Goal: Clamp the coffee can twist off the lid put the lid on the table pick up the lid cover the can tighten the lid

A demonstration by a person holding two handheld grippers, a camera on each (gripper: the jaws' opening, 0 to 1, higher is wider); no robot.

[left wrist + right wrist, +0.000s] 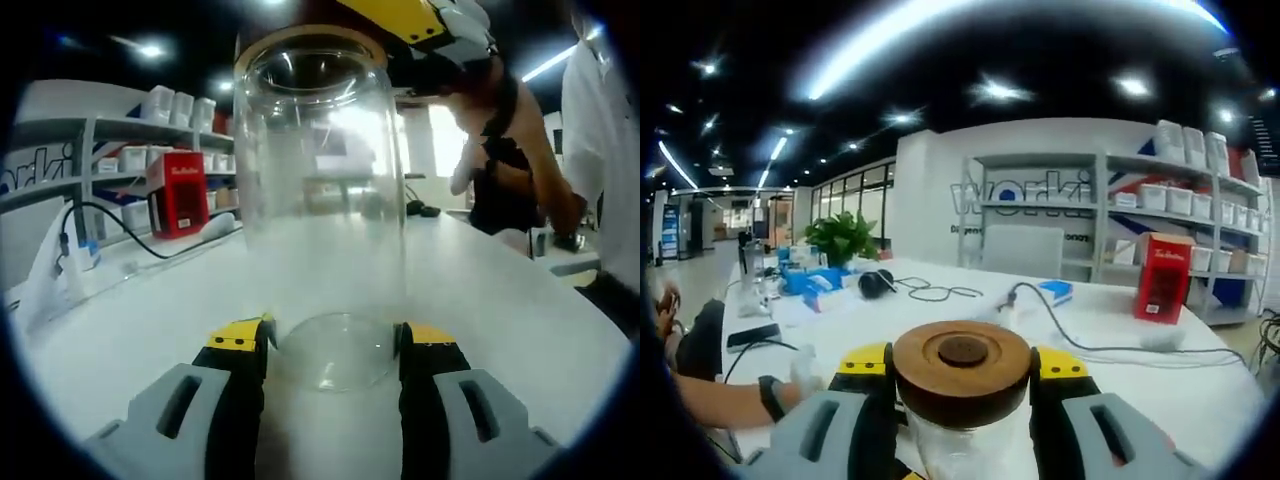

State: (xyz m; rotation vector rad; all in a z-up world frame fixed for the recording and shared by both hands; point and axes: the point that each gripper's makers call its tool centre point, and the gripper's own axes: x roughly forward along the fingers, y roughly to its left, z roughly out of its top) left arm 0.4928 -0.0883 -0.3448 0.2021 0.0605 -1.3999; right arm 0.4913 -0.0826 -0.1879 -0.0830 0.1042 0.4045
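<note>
A clear glass can (pixel 320 210) stands upright on the white table (pixel 130 330). My left gripper (pixel 333 345) is shut on its base, one jaw on each side. At the can's top edge a brown rim shows, with my right gripper (pixel 430 30) coming in over it from the upper right. In the right gripper view a round wooden lid (pixel 962 370) with a dark centre knob sits on the glass can (pixel 960 445). My right gripper (pixel 962 365) is shut on this lid, its yellow-tipped jaws pressing both sides.
A red box (pixel 178 193) and white bins stand on shelves at the left, and a black cable (pixel 120 225) trails over the table. A person (pixel 510 150) stands close at the right. Headphones (pixel 877 283), a phone (pixel 752 337) and a plant (pixel 843 238) lie farther off.
</note>
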